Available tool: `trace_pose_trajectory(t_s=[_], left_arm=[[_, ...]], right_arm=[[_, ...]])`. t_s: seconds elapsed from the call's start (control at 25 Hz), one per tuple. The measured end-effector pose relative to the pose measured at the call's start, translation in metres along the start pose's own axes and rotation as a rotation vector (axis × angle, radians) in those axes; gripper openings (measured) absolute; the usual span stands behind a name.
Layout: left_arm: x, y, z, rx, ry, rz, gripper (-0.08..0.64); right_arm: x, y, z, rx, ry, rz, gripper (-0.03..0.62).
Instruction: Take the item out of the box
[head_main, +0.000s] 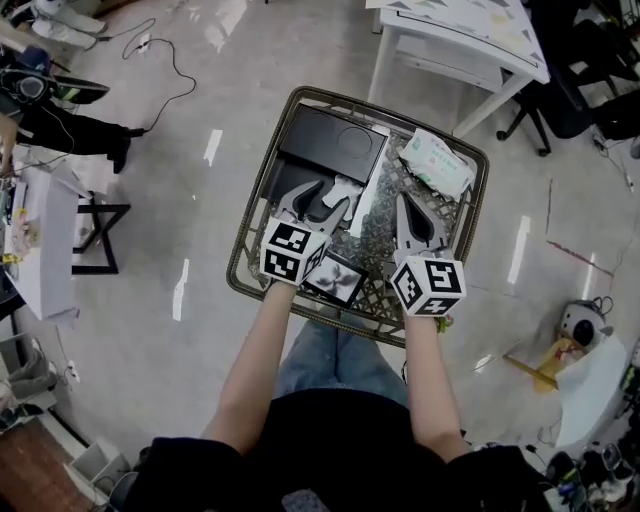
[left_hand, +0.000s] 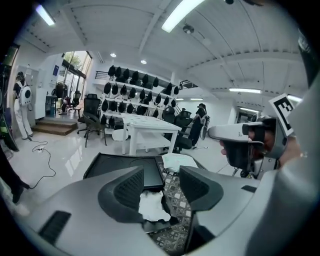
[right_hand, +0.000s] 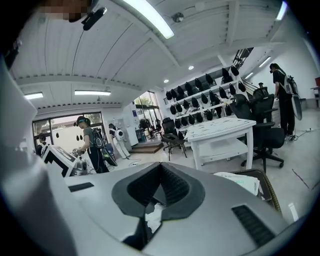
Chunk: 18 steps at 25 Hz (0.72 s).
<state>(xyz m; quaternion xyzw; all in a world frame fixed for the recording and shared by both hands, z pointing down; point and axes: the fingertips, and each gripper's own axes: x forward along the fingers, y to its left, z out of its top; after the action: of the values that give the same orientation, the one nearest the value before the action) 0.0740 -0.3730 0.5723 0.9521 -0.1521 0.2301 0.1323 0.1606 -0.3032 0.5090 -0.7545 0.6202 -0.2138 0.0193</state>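
Observation:
A flat black box (head_main: 330, 145) lies in the far left of a square wicker basket (head_main: 262, 160). Crumpled white paper (head_main: 346, 190) rests by the box's near edge. My left gripper (head_main: 322, 202) hovers over that paper, open, nothing held. In the left gripper view the paper (left_hand: 152, 205) shows low between the spread fingers of the left gripper (left_hand: 161, 187), with the box (left_hand: 125, 167) beyond. My right gripper (head_main: 412, 212) is over the basket's right half, shut and empty. In its own view the right gripper (right_hand: 161, 172) has its pads meeting.
A white pack of wipes (head_main: 437, 162) lies in the basket's far right corner, also seen as the pack (right_hand: 245, 182). A small dark framed tile (head_main: 335, 278) sits at the near rim. A white table (head_main: 470, 40) and an office chair (head_main: 560, 100) stand beyond.

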Motion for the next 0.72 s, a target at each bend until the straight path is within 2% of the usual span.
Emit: trace_pose_trajectory(t_s=[0.48, 0.72], left_arm=[[0.074, 0.013, -0.077, 0.002, 0.350, 0.009, 0.218], [0.095, 0.015, -0.107, -0.008, 0.493, -0.001, 0.173]], right_arm=[[0.036, -0.030, -0.039, 0.008, 0.081, -0.018, 0.003], [0.044, -0.037, -0.048, 0.004, 0.103, -0.017, 0.003]])
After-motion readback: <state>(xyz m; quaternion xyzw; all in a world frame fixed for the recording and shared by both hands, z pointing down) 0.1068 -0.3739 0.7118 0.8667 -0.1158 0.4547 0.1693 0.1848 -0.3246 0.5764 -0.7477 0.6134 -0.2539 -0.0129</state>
